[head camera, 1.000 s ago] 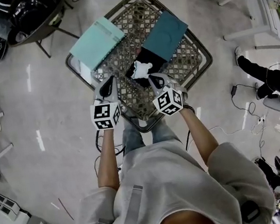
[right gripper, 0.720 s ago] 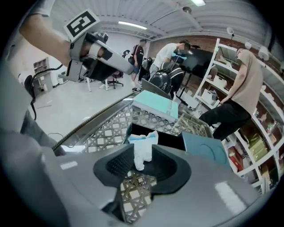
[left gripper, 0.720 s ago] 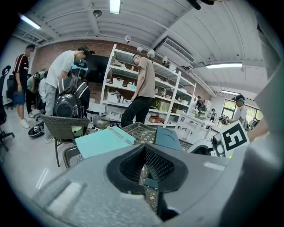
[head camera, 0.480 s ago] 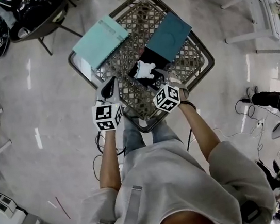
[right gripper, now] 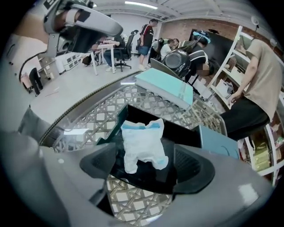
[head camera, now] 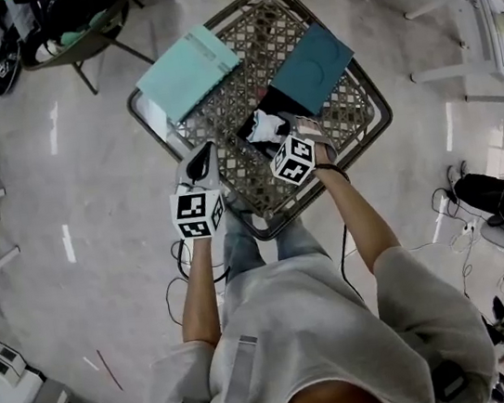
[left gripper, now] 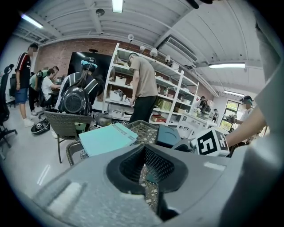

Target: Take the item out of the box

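Note:
A small white item with blue trim (right gripper: 143,142) lies in an open black box (right gripper: 184,133) on a wicker table (right gripper: 84,122). My right gripper (right gripper: 147,167) hovers low over the box. Its jaws are opening, with the item between them and the pads clear of it. In the head view the item (head camera: 265,128) shows just beyond the right gripper (head camera: 282,141). My left gripper (head camera: 201,159) hangs over the table's near-left part, shut and empty; its pads (left gripper: 153,162) meet at the tips.
A light teal lid (head camera: 187,69) lies on the table's far left and a dark teal lid (head camera: 312,69) beside the box at the right. The table rim (head camera: 266,229) is close to my legs. A chair (head camera: 82,38) and several people stand behind.
My right gripper has moved forward to the black box and its jaws have spread around the white item. The left gripper has stayed in place.

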Action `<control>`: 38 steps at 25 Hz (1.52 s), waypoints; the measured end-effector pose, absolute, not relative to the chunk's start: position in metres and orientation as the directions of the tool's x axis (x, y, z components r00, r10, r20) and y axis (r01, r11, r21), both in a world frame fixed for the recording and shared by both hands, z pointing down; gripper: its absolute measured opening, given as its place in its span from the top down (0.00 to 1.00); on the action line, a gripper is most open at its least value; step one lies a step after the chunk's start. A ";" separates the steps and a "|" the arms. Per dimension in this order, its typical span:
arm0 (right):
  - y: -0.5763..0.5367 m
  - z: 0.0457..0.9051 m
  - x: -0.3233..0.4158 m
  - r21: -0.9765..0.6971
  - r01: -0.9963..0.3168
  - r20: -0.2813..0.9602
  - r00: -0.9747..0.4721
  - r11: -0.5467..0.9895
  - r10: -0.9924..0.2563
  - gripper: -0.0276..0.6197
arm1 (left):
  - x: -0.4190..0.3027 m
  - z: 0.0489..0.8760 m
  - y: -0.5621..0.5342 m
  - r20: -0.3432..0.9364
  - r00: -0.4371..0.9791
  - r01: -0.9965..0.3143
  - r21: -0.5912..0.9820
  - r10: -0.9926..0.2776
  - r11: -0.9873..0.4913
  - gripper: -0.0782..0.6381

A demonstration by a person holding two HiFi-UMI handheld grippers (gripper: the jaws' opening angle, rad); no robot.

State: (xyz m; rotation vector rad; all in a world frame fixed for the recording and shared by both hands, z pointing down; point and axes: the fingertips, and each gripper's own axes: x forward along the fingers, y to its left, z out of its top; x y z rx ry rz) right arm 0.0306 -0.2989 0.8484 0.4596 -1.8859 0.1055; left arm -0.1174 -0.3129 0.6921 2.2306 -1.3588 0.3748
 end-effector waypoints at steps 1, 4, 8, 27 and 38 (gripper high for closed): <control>-0.301 0.852 0.029 0.143 -0.355 0.926 -0.282 0.924 -0.252 0.36 | -0.118 0.693 -0.312 0.475 0.463 -0.886 0.271 -0.748 -0.376 0.88; -0.306 0.861 0.023 0.121 -0.326 0.938 -0.273 0.938 -0.216 0.36 | -0.122 0.695 -0.313 0.477 0.455 -0.890 0.273 -0.752 -0.365 0.88; -0.307 0.871 0.017 0.072 -0.293 0.952 -0.265 0.953 -0.153 0.36 | -0.126 0.697 -0.313 0.478 0.452 -0.891 0.276 -0.753 -0.360 0.88; -0.298 0.881 0.011 -0.071 -0.285 0.955 -0.296 0.956 -0.017 0.55 | -0.128 0.700 -0.312 0.479 0.463 -0.886 0.279 -0.746 -0.371 0.88; -0.303 0.850 0.016 -0.017 -0.385 0.922 -0.363 0.923 -0.134 0.57 | -0.120 0.693 -0.315 0.472 0.476 -0.879 0.279 -0.742 -0.386 0.88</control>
